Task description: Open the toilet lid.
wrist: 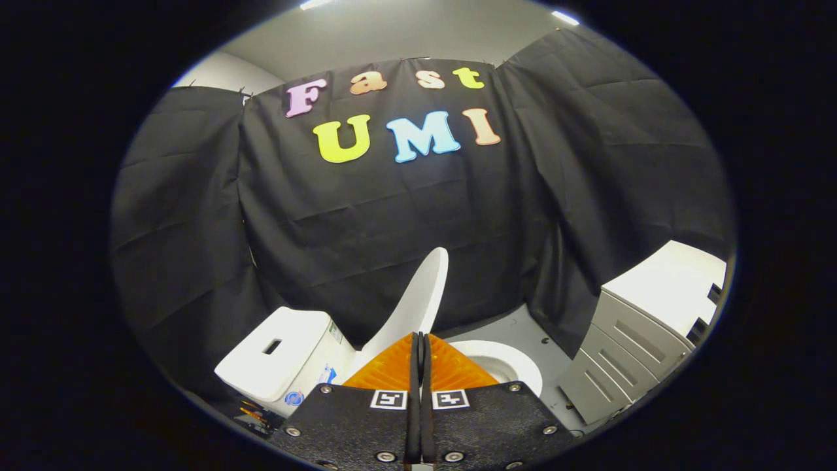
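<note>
The white toilet lid (418, 301) stands raised, tilted up on edge just beyond my fingertips, leaning toward the tank (281, 353) on the left. To the right of the lid the seat ring and open bowl (500, 363) lie uncovered. My gripper (420, 340) is shut, its two fingers pressed together with nothing held between them, their tips near the lower edge of the raised lid. I cannot tell whether the tips touch the lid.
A grey cabinet with drawers and a white top (644, 327) stands to the right of the toilet. Grey floor (523, 324) lies between the bowl and the cabinet. Black cloth walls close the booth behind and to both sides.
</note>
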